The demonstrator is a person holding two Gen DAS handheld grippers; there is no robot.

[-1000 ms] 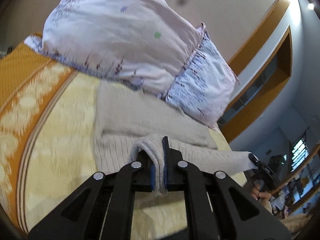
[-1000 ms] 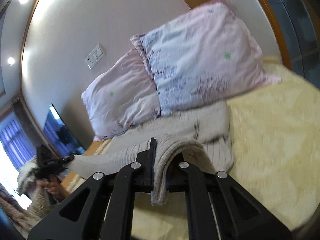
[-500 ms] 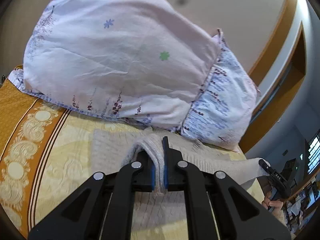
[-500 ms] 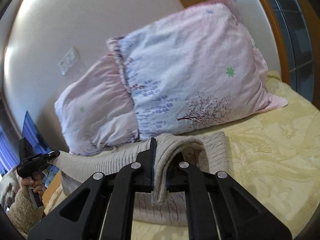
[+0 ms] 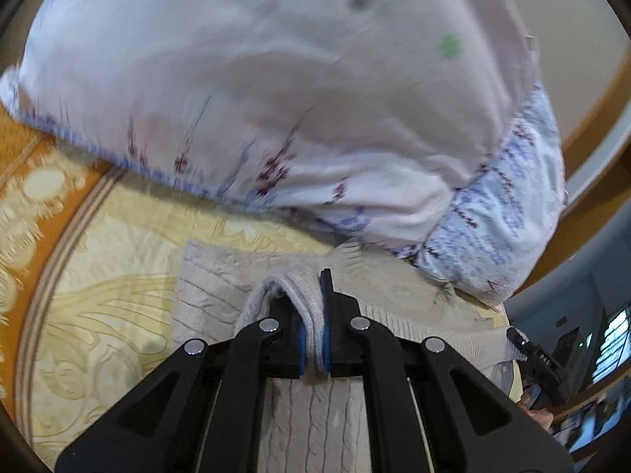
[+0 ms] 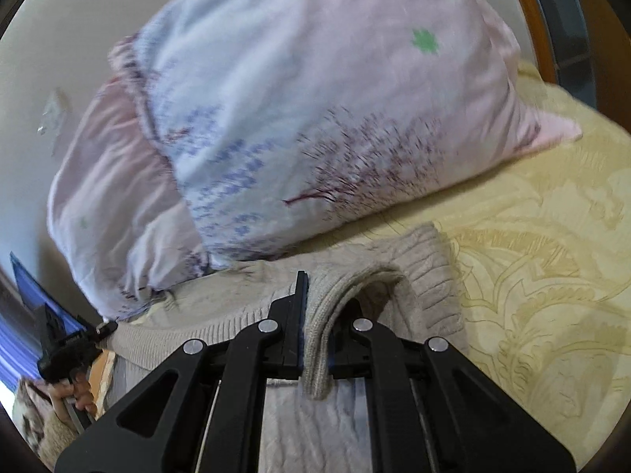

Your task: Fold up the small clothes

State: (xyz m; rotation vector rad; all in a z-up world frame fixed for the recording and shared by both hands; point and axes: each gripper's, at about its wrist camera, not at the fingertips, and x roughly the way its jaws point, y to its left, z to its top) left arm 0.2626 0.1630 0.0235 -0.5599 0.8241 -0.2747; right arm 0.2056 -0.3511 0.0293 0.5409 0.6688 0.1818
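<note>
A beige knitted garment (image 5: 221, 295) (image 6: 430, 276) lies on the yellow bedspread, its far edge close under the pillows. My left gripper (image 5: 314, 339) is shut on a doubled fold of its knit. My right gripper (image 6: 315, 339) is shut on another fold of the same garment. The cloth is stretched between the two grippers. In the left wrist view the right gripper (image 5: 532, 354) shows at the right edge, held by a hand. In the right wrist view the left gripper (image 6: 75, 345) shows at the left edge, also in a hand.
Two pale pink and blue floral pillows (image 5: 276, 90) (image 6: 315, 118) fill the space just ahead, leaning on the wall. The bedspread (image 5: 98, 295) (image 6: 552, 256) has an orange patterned border (image 5: 23, 165) at the left. A wooden frame (image 5: 591, 110) stands at the right.
Both grippers have carried the held edge of the garment forward and lower toward the pillows, which now loom much larger. The garment's visible far part has shortened as the fold comes over it.
</note>
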